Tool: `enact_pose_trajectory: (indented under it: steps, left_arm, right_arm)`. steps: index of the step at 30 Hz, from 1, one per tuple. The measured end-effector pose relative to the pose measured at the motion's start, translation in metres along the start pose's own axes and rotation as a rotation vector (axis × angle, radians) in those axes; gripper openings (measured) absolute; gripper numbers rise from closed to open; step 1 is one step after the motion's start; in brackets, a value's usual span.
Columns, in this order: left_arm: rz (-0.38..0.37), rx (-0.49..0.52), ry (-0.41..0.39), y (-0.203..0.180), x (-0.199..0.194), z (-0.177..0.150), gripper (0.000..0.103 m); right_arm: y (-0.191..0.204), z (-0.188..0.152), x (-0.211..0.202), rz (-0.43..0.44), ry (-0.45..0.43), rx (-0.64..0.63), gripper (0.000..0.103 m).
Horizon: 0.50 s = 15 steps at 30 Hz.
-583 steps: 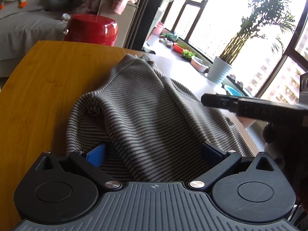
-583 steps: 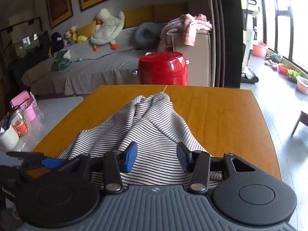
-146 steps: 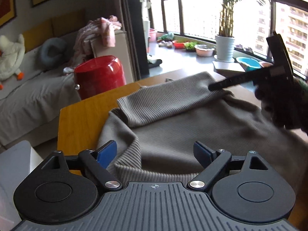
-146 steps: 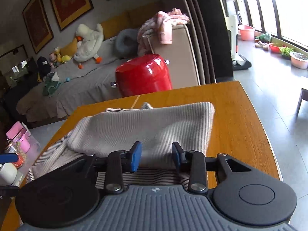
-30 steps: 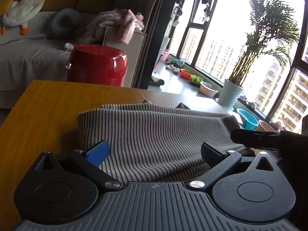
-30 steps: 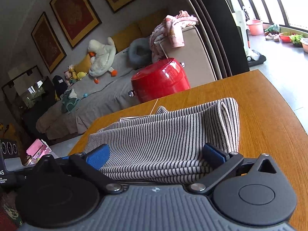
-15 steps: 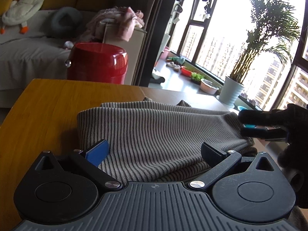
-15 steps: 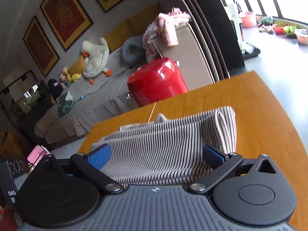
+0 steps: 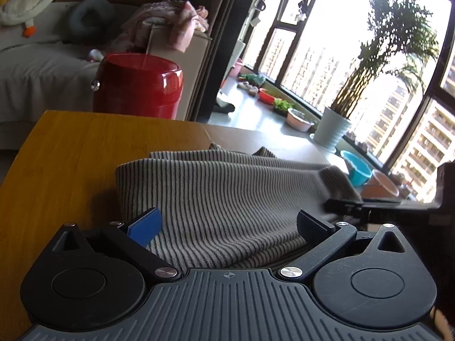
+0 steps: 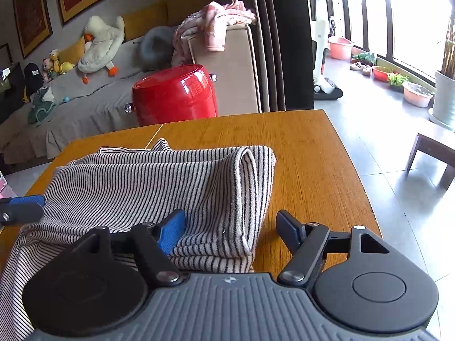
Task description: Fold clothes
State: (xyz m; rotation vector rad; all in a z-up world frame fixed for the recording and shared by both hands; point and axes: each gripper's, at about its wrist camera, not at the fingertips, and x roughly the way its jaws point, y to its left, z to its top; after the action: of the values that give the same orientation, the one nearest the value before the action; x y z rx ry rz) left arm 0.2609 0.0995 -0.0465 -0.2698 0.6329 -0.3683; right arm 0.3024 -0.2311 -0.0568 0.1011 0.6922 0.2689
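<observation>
The left gripper (image 9: pixel 227 221) is standing wide open over the striped garment (image 9: pixel 221 196), its blue-padded finger (image 9: pixel 145 223) lying against the cloth on one side and its dark finger (image 9: pixel 314 224) over the cloth on the other, with nothing clamped between them. The right gripper (image 10: pixel 231 228) is also gaping, though less widely; its blue-padded finger (image 10: pixel 170 231) is pressing on the folded layers while the other finger (image 10: pixel 290 227) is hanging over bare wood beside the bundle, so it is gripping nothing. The striped garment (image 10: pixel 159 187) is lying folded in several layers on the wooden table (image 10: pixel 307 153), its rolled fold edge facing the right gripper's side and loose cloth spilling toward the near left corner. The left wrist view is showing the right gripper (image 9: pixel 369 207) from the side as a dark bar at the garment's far end, touching or just above the cloth, along with a potted palm (image 9: pixel 335 130) by the bright window. The right wrist view is showing instead the left gripper's blue tip (image 10: pixel 24 203) at the garment's left edge, the sofa with a plush duck (image 10: pixel 99 44), and more of the red bin (image 10: pixel 175 96) standing behind the table.
</observation>
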Motion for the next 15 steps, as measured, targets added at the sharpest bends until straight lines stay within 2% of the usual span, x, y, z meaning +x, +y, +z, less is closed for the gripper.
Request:
enact_pose_trajectory:
  steps: [2,4,8,10,12,15]
  left_arm:
    - [-0.022,-0.078,-0.038,0.014,-0.015,0.010,0.103]
    - [0.016,-0.108,-0.014,0.028,-0.014,0.019,0.103]
    - [0.075,-0.138,0.102,0.049,0.011,0.020,0.098]
    - [0.082,-0.123,0.098,0.051,0.018,0.021,0.094]
    - [0.062,-0.123,0.103,0.052,0.025,0.025,0.094]
    - [0.033,-0.110,0.108,0.053,0.035,0.031,0.095]
  right_arm:
    - [-0.003,0.000,0.001,0.014,-0.001,0.009,0.072]
    - [-0.003,0.001,0.002,0.022,0.000,0.009,0.072]
    - [-0.005,0.001,0.002,0.039,0.000,0.014,0.072]
    - [-0.009,0.003,0.000,0.061,-0.001,0.041,0.069]
    - [-0.017,0.008,-0.005,0.082,-0.020,0.073,0.066]
    - [-0.032,0.023,-0.001,0.066,-0.031,0.113,0.066]
